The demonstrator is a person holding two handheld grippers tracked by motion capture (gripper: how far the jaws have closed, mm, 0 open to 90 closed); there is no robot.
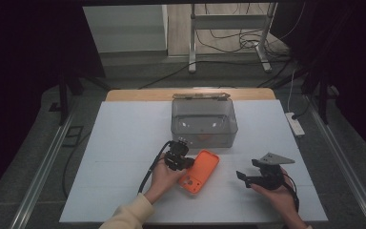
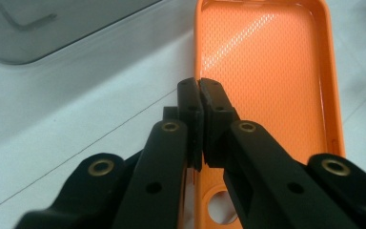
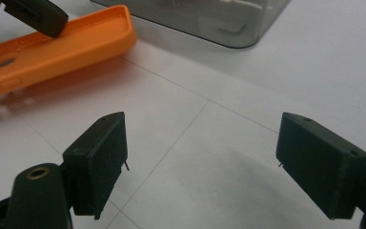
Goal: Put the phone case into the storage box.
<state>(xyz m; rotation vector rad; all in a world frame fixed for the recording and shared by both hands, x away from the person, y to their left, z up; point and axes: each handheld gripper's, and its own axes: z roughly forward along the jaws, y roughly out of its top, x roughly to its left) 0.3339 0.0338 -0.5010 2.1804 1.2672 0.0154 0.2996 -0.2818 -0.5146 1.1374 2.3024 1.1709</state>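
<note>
**A:** Starting at the left of the high view, what is there?

**B:** The left gripper (image 1: 180, 153) in the person's left hand (image 1: 161, 177), a cream sleeve behind it. Its tips meet the left long edge of the orange phone case (image 1: 199, 171), which lies on the white bench (image 1: 124, 143) just in front of the grey box (image 1: 204, 122).

**A:** Does that gripper's own view add anything?

**B:** Yes. In the left gripper view, the left gripper (image 2: 200, 102) has its jaws closed on the raised side wall of the phone case (image 2: 267, 71), pads pinching the thin rim. The case lies hollow side up: its inside has a fine dimpled mesh texture with a glossy sheen, rounded corners, and a round cut-out near the bottom of the picture. The box corner (image 2: 52, 26) is smooth, translucent grey plastic.

**A:** And to the right?

**B:** The right gripper (image 1: 255, 177) rests in the right hand (image 1: 279, 193), well apart from the case, a grey three-cornered plate on top. In the right gripper view, the right gripper (image 3: 200, 157) has its jaws wide open with nothing between them, matte black blocky pads over bare bench (image 3: 209, 143) marked by thin seam lines. The case (image 3: 62, 45) appears side-on there, one end raised off the bench.
</note>
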